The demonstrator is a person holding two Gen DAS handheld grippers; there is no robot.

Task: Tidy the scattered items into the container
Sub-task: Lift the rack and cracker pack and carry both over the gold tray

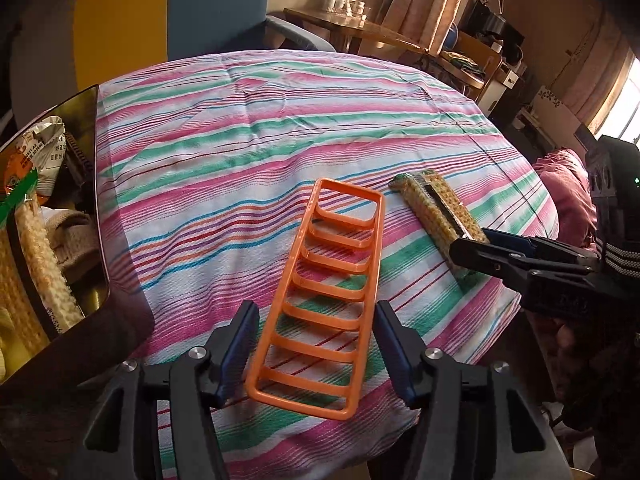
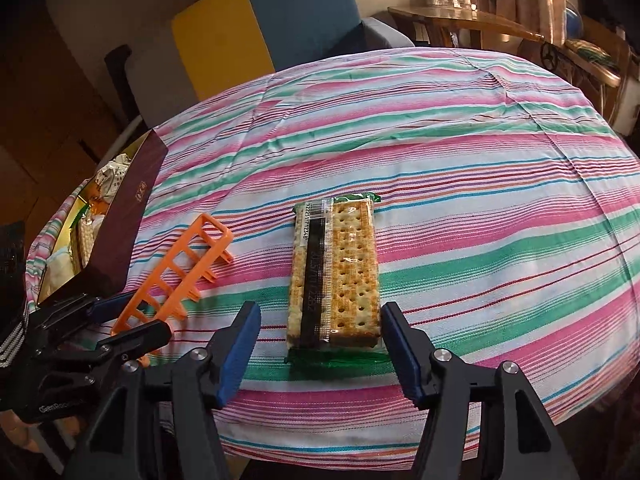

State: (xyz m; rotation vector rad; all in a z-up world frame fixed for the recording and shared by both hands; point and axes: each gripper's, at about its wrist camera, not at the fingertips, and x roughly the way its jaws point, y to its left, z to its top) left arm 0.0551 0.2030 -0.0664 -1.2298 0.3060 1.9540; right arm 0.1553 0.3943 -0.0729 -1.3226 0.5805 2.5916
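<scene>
An orange plastic rack (image 1: 326,292) lies flat on the striped tablecloth; its near end sits between the fingers of my open left gripper (image 1: 314,350). It also shows in the right wrist view (image 2: 176,272). A clear pack of crackers (image 2: 334,276) with green ends lies on the cloth, its near end between the fingers of my open right gripper (image 2: 320,354). In the left wrist view the crackers (image 1: 436,210) lie right of the rack, with the right gripper (image 1: 476,254) at their near end. A dark box (image 1: 72,240) at the left holds snack packs.
The box (image 2: 132,220) stands at the table's left edge. The round table's striped cloth (image 2: 460,160) stretches behind the items. A blue and yellow chair (image 2: 280,36) stands behind the table, and a wooden side table (image 1: 360,28) with cups at the back right.
</scene>
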